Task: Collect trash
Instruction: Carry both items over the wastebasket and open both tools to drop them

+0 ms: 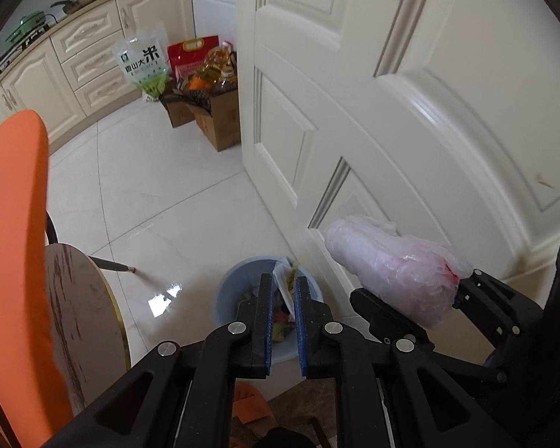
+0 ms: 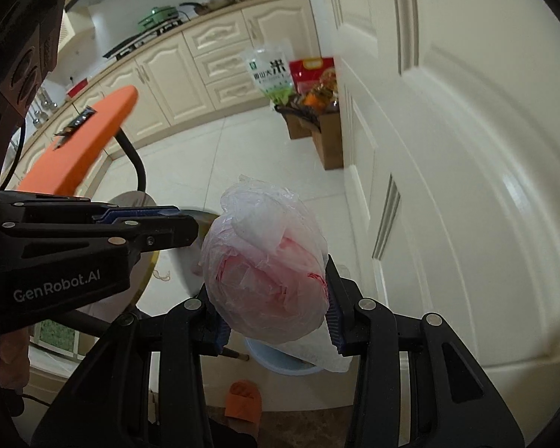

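A light blue trash bin [image 1: 227, 287] stands on the floor by the white door, with wrappers inside; its rim also shows in the right wrist view [image 2: 280, 367]. My left gripper [image 1: 283, 287] hovers over the bin with its jaws a narrow gap apart and nothing clamped; a crumpled wrapper [image 1: 285, 280] shows between them, below. My right gripper [image 2: 276, 298] is shut on a crumpled clear and pink plastic bag [image 2: 268, 276], held above the bin. The bag [image 1: 392, 272] and right gripper show at the right of the left wrist view.
A white panelled door [image 1: 392, 93] stands close on the right. An orange chair back [image 1: 11, 242] and a round table [image 1: 86, 317] are on the left. Cardboard boxes with groceries [image 1: 209, 108] and a rice bag [image 1: 145, 63] stand by cream cabinets. An orange slipper [image 2: 242, 399] lies on the floor.
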{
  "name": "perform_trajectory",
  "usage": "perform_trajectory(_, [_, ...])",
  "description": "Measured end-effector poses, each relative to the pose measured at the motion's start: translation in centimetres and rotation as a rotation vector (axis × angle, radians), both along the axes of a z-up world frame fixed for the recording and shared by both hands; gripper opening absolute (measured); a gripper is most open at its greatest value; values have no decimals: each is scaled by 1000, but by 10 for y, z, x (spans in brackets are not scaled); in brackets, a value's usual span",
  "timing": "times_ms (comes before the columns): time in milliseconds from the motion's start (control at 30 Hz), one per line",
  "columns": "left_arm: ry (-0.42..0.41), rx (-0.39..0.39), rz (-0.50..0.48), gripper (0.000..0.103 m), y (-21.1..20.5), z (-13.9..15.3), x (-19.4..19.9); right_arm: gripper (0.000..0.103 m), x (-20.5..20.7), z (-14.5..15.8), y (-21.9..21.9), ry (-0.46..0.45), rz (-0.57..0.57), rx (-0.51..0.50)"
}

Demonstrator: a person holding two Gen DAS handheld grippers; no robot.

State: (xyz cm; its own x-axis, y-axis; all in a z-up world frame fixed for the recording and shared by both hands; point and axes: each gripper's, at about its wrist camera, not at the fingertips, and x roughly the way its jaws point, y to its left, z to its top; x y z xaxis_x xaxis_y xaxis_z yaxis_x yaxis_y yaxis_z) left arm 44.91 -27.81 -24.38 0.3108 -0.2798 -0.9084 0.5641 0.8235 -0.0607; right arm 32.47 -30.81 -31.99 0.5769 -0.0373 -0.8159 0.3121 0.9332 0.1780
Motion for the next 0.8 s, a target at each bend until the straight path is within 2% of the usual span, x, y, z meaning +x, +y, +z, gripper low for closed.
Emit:
perform_trajectory(167, [2,21,30,19,-7,-6,12,39,8,-17,1,31,8,8])
perform_trajectory(267, [-48,49,60,40,-6,-3,10,39,11,-25,0,39,9,26])
perform_trajectory(367, [-96,89,83,41,1,5,-2,39,16,-30,2,42,14,43])
perform_trajectory(667, [-144,67,123,43,17,22,-13,47,29,-35,7,58,15,52])
perform_trajectory(733, [-149,57,132,46,21,28,-13,62,31,-32,9,66,12,50])
perform_trajectory(800, [-160,43,144,48,28,35,-18,66,32,-28,12,68,5,35])
